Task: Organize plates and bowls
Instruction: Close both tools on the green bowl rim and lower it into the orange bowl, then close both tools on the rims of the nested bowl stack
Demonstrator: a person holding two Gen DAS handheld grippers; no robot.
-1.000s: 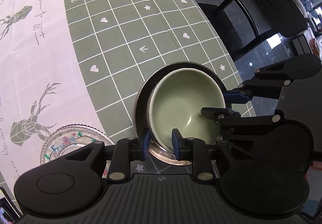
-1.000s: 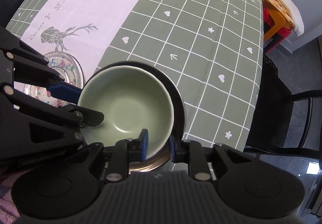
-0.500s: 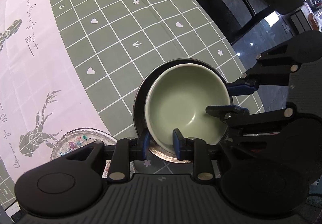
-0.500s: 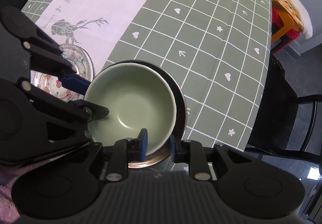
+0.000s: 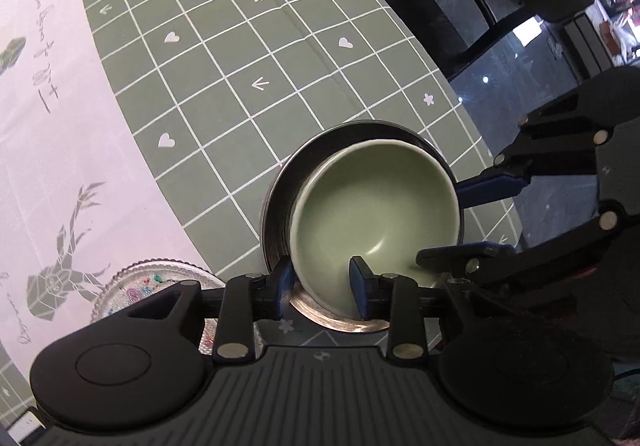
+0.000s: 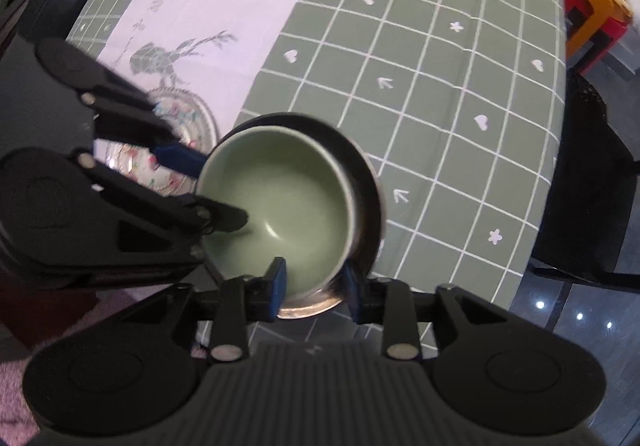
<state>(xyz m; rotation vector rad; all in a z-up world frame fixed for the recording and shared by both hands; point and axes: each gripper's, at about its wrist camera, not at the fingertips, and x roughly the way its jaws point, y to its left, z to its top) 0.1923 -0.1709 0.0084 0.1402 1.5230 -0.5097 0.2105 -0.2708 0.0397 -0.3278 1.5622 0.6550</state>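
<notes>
Resting near the bench's (image 5: 280, 57) front edge, the patterned glass plate (image 5: 132, 286) lies furthest left, beside a white runner with printed deer; just right of it the green bowl (image 5: 376, 217) sits nested inside a wider steel bowl (image 5: 280, 197), off-centre toward the right of that bowl; the left tool (image 5: 320, 282) straddles the green bowl's near-left rim, one finger outside and one inside, its jaws having just been widening, so the pads now stand clear of the wall and grip nothing; the right tool (image 6: 314, 282) does the same at the near-right rim, likewise just spread, loose about the wall; both look like a release after stacking; the green bowl appears glazed ceramic, so I'd judge it stiff, fairly heavy, slick and chippable against steel; its rim wall is the sensible hold, pinched squarely; further right, a dark chair (image 6: 592, 181) stands beyond the bench.
</notes>
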